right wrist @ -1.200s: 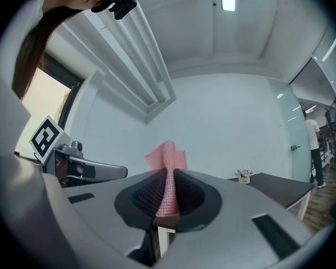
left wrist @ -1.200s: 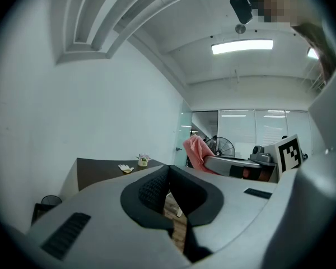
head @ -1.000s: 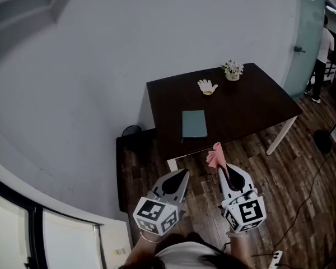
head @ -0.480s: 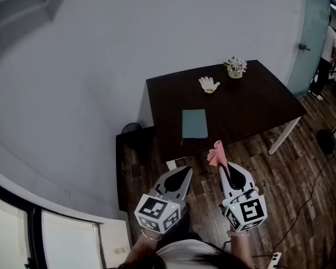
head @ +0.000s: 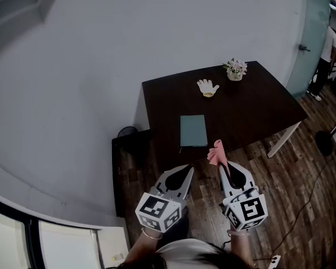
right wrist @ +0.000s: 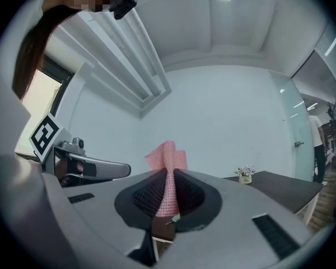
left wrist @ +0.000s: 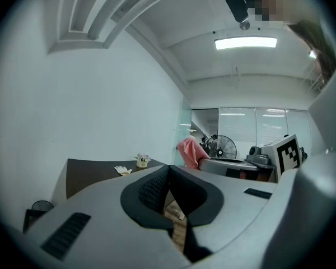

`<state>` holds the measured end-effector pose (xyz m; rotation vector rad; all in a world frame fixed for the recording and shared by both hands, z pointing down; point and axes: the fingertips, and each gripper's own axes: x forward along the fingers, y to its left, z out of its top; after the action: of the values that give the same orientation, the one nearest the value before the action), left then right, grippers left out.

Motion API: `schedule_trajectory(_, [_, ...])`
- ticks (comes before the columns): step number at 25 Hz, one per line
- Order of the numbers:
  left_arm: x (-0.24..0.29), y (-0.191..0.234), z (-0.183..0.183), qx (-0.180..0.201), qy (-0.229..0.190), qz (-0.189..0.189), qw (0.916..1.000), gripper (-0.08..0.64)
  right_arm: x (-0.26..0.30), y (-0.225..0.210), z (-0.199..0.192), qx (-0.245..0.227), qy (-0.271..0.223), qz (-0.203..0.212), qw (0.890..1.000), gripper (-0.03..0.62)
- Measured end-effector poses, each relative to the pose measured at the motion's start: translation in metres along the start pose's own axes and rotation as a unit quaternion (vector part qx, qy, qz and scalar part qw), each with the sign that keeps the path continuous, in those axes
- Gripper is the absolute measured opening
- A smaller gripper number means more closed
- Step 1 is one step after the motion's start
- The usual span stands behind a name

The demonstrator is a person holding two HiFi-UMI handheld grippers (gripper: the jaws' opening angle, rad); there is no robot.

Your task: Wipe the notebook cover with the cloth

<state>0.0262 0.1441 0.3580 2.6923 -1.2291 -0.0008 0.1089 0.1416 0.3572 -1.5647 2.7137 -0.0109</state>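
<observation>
A teal notebook point(head: 193, 130) lies flat near the front edge of a dark brown table point(head: 252, 108). My right gripper point(head: 222, 166) is shut on a pink cloth point(head: 215, 152) that sticks up past its tips, held in the air short of the table. In the right gripper view the pink cloth point(right wrist: 168, 178) is pinched between the black pads. My left gripper point(head: 186, 170) hangs beside it, shut with nothing in it. The left gripper point(left wrist: 168, 170) shows its jaws closed together in its own view, and the cloth point(left wrist: 190, 151) appears to its right.
On the table's far side lie a white glove point(head: 207, 86) and a small pot of flowers point(head: 234, 69). A black bin point(head: 125, 133) stands by the wall left of the table. A person point(head: 329, 49) stands at the far right by a glass door. The floor is dark wood planks.
The view has shifted slightly closer to the table. Both grippers have edged forward a little, the right one still holding the cloth.
</observation>
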Motion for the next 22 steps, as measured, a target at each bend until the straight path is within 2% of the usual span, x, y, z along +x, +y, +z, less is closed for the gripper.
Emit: schedule_trajectory(22, [0.083, 0.164, 0.030, -0.012, 0.002, -0.017, 0.9998, 0.018, 0.181, -0.031, -0.003, -0.009, 0.026, -0.023, 0.999, 0.037])
